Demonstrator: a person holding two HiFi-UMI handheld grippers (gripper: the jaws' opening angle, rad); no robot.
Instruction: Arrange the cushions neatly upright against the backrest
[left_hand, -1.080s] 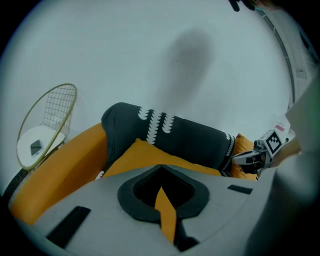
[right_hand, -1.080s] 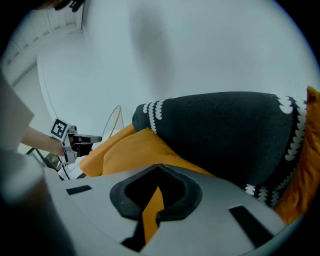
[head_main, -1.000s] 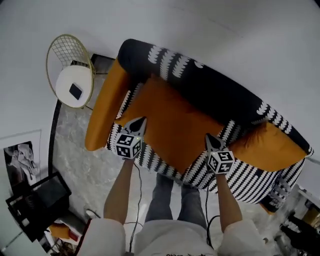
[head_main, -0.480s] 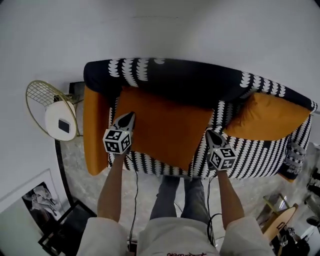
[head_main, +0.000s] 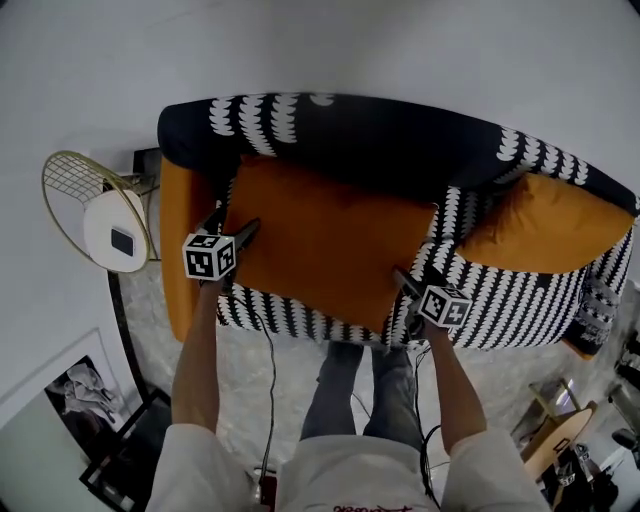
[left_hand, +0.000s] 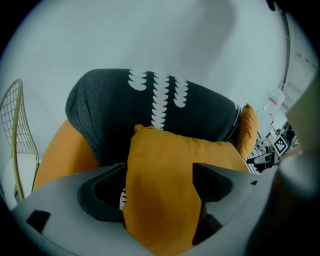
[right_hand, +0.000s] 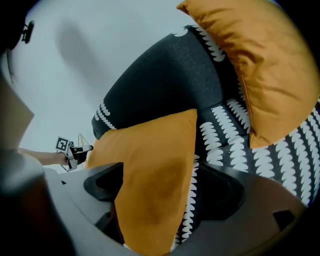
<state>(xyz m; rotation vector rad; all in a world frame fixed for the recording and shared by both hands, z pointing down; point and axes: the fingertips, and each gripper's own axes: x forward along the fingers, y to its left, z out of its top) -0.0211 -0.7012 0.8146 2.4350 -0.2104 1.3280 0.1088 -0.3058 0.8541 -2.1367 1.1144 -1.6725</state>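
Observation:
A big orange cushion (head_main: 330, 240) lies flat on the seat of the black-and-white patterned sofa (head_main: 380, 140). My left gripper (head_main: 232, 222) is at its left front corner, my right gripper (head_main: 405, 287) at its right front corner. Both pairs of jaws are opening. In the left gripper view the cushion (left_hand: 165, 190) fills the gap of the left gripper (left_hand: 160, 195). In the right gripper view the cushion's corner (right_hand: 150, 170) sits inside the right gripper (right_hand: 165, 195), with a strip of seat showing beside it. A second orange cushion (head_main: 545, 235) leans at the sofa's right end.
A third orange cushion (head_main: 178, 240) hangs at the sofa's left arm. A round white side table (head_main: 110, 230) with a gold wire frame stands left of the sofa. The wall runs behind the backrest. Framed pictures (head_main: 70, 400) lean on the floor at lower left.
Both grippers had their jaws shut to a point over the cushion's front edge; now the jaws stand spread around its corners. The left gripper moved out to the left.

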